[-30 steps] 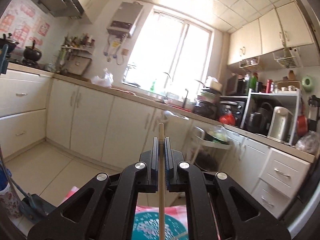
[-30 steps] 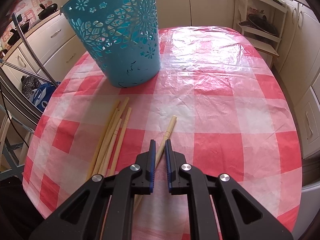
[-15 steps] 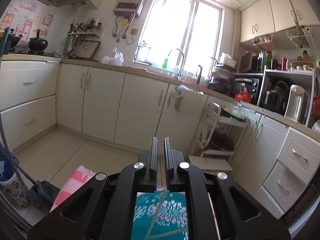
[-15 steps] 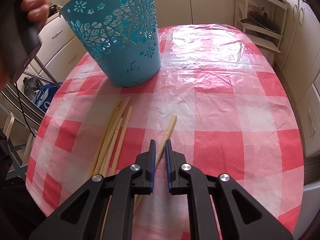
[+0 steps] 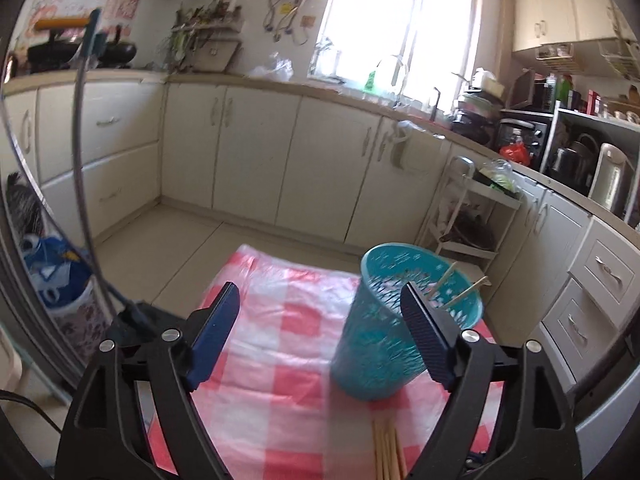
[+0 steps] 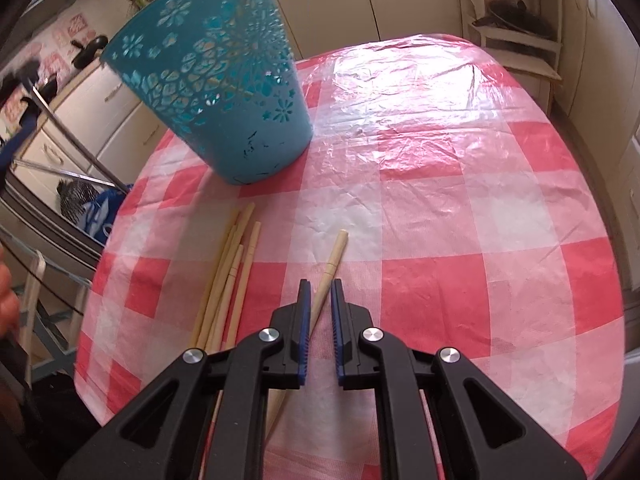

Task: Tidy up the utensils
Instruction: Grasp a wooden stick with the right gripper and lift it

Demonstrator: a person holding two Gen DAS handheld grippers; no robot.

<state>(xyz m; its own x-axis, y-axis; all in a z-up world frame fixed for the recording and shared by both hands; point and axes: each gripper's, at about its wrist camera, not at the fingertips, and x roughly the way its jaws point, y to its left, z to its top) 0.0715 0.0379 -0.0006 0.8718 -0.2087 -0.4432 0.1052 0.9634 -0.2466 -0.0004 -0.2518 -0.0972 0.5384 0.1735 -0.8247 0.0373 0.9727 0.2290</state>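
Nearest the right wrist camera, the right gripper (image 6: 319, 294) pointed steeply down at the surface (image 6: 440, 208), which was covered in a red-and-white checked plastic cloth. Its fingers (image 6: 304, 320) stood nearly closed, with only a narrow slot between the blue pads. A single chopstick (image 6: 334, 256) lay on the cloth and ran under that slot; whether the pads actually pressed on it could not be told. Just left of it lay a loose bundle of chopsticks (image 6: 232, 272), roughly parallel, their far ends aimed toward the basket. Beyond them the teal perforated basket (image 6: 224, 92) stood on the cloth near its far left edge.

From the left wrist camera, the left gripper (image 5: 320, 308) had its fingers (image 5: 216, 320) opening wide with nothing between them, above the checked cloth. The basket (image 5: 376, 344) stood just behind the right-hand finger, and two chopsticks in the basket (image 5: 464, 292) leaned against its far rim. Farther off ran the cream kitchen cabinets (image 5: 256, 160) and a bright window (image 5: 400, 20).
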